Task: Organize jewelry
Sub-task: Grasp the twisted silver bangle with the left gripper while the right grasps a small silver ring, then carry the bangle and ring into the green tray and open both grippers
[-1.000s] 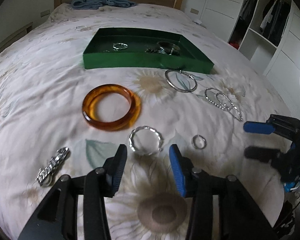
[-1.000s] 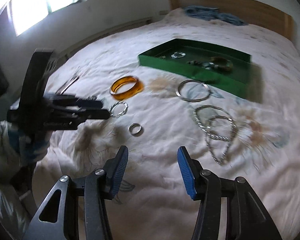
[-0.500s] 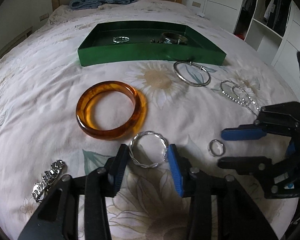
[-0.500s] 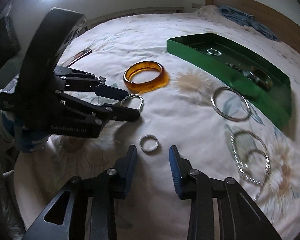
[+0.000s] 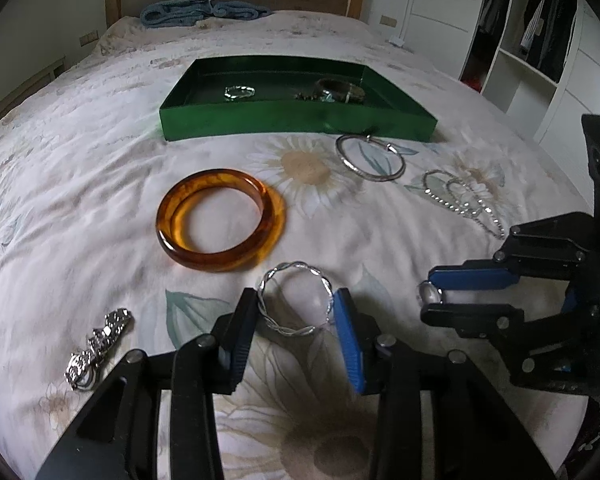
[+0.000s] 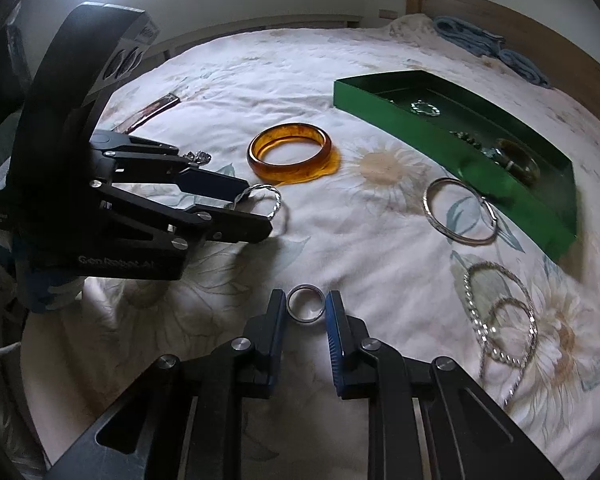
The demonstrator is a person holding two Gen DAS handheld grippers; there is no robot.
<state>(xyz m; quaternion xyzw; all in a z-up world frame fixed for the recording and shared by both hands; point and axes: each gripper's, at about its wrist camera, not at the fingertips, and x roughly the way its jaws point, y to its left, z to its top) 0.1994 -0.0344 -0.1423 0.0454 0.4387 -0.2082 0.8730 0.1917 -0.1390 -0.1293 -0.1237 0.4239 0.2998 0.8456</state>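
Note:
My left gripper (image 5: 296, 312) is open, its jaws on either side of a twisted silver bracelet (image 5: 296, 298) lying on the bed; this bracelet also shows in the right wrist view (image 6: 266, 200). My right gripper (image 6: 305, 306) is open, its jaws on either side of a small silver ring (image 6: 306, 304), which is partly hidden in the left wrist view (image 5: 428, 293). Whether the pads touch either piece is unclear. An amber bangle (image 5: 216, 218) lies beyond. The green tray (image 5: 296, 118) at the back holds several pieces.
A thin silver hoop (image 5: 370, 156) and two beaded silver bracelets (image 5: 464, 200) lie right of the bangle. A silver chain (image 5: 96, 348) lies at the near left. A blue towel (image 5: 200, 10) sits by the wooden headboard. Wardrobe shelves (image 5: 540, 52) stand at the right.
Both grippers moved forward and down. The left jaws now straddle the twisted bracelet; the right jaws have narrowed and now straddle the small ring.

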